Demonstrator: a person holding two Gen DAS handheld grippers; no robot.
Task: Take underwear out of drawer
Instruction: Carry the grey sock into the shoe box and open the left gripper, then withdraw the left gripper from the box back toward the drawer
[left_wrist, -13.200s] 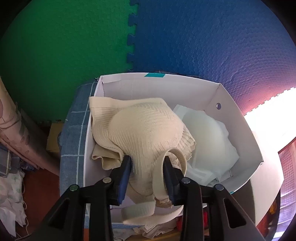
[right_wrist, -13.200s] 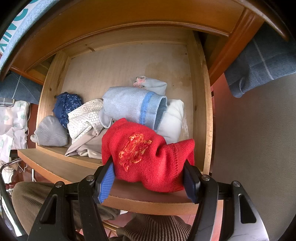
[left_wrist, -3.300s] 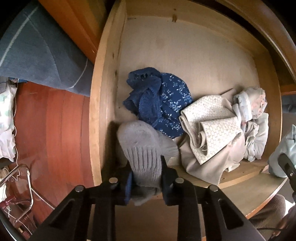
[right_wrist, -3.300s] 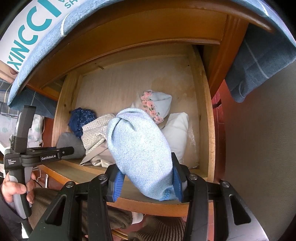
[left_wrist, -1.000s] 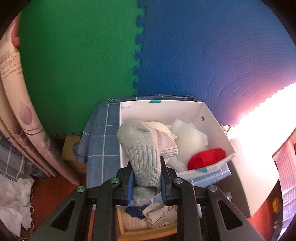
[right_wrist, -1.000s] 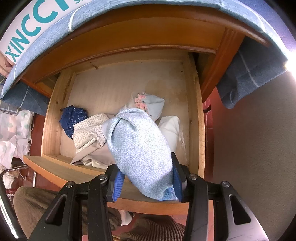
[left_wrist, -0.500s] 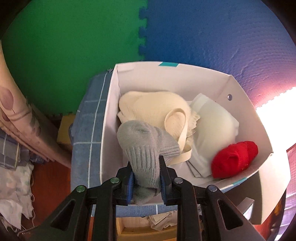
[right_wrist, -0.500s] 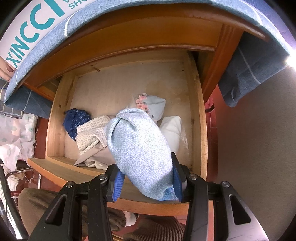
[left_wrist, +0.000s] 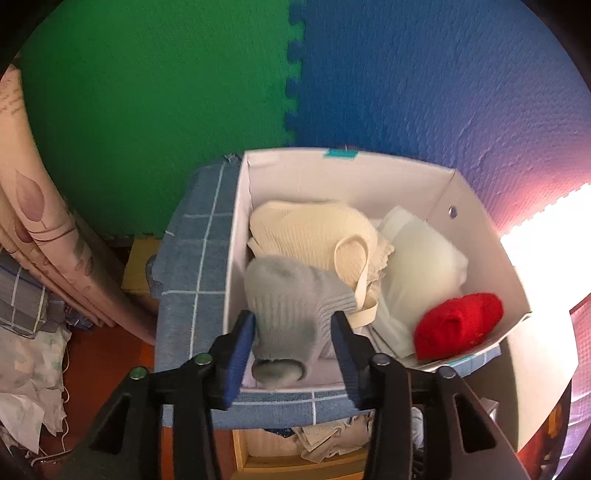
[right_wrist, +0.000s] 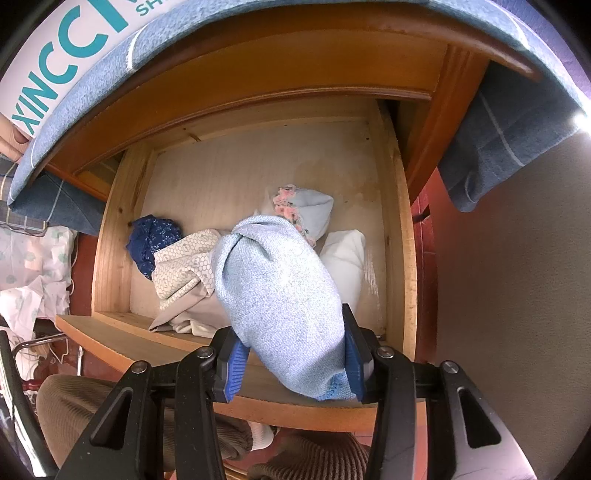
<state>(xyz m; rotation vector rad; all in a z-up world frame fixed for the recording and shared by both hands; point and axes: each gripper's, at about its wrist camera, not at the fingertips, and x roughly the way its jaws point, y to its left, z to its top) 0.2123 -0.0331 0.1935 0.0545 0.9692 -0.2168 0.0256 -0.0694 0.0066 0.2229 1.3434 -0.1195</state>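
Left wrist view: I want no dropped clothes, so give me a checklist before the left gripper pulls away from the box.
1. Left gripper jaws open: ok.
2. Grey sock free of the jaws: cannot tell, it sits between them.
3. Sock over the white box: ok.
4. Room in the box beside the cream bra and red item: ok.
5. Right gripper holding the light blue garment: ok.
6. Drawer open: ok.

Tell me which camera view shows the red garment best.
The left wrist view. There the red garment lies in plain sight in the near right corner of the white box, beside the pale folded piece. The right wrist view looks into the wooden drawer and shows none of it.
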